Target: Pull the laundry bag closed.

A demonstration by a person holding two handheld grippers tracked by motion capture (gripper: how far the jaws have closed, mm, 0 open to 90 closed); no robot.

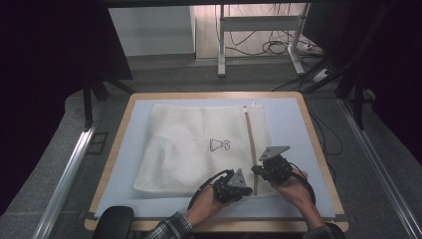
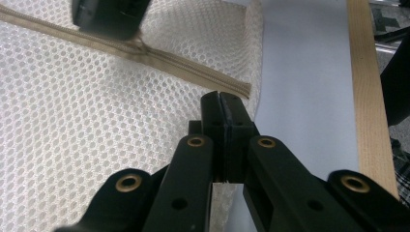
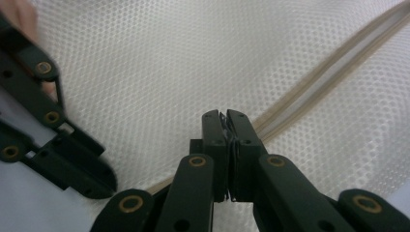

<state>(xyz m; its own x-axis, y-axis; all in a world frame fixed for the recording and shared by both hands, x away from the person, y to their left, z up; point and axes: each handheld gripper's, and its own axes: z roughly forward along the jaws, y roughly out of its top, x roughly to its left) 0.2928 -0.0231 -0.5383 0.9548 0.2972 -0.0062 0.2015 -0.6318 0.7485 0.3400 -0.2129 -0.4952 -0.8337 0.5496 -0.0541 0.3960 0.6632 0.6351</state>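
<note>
A white mesh laundry bag [image 1: 199, 149] lies flat on the pale blue mat [image 1: 293, 129] that covers the desk [image 1: 119, 139], its beige zipper [image 1: 250, 144] running near-to-far along the bag's right side. Both claws work at the zipper's near end, close to the person's edge of the desk.

The left claw [image 2: 222, 104] is pressed together; in the left gripper view its tips sit at the bag's near corner, just beside the zipper's closed end, and appear to pinch the mesh edge there, though the fabric between the pads is hard to make out. The right claw [image 3: 224, 121] is also pressed together, pinching a small metal piece at the zipper line, most likely the slider's pull tab. In the high view the right claw [image 1: 260, 171] rests right on the zipper, with the left claw [image 1: 245, 188] just nearer and slightly to its left, the two almost touching.

The relation that matters: the zipper's long axis stretches away from both claws toward the far edge, so the slider's whole travel lies ahead of the right claw. I judge the left claw serves as the anchor at the near end while the right draws the slider straight along that axis; a pull off-line would likely bunch the soft mesh.
</note>
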